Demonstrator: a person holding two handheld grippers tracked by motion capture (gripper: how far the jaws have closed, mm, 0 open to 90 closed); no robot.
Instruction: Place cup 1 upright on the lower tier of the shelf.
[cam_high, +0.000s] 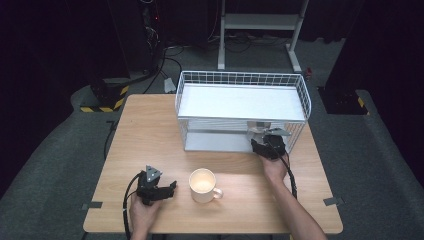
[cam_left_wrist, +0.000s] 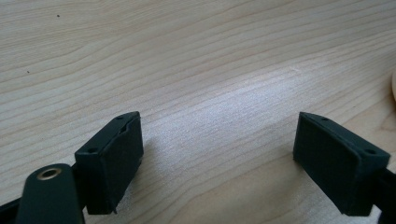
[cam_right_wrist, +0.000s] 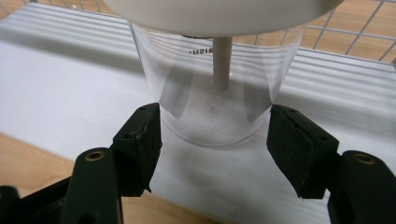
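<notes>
r claw (cam_right_wrist: 215, 140) wide round clear cup (cam_right_wrist: 215, 84) base on rack (cam_high: 240, 102) lower shelf; l claw (cam_left_wrist: 219, 163) wide over bare table (cam_left_wrist: 196, 60)

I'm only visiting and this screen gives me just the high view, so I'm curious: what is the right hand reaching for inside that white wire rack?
Observer: A clear plastic cup. The right gripper has a jaw on each side of its base, though I can't tell if they are squeezing it.
Visitor: Is there anything in the cup?
Observer: A pale stick stands upright in it.
Visitor: And is the left one holding something?
Observer: No. The left gripper is open, with bare wooden table between its jaws.
</notes>
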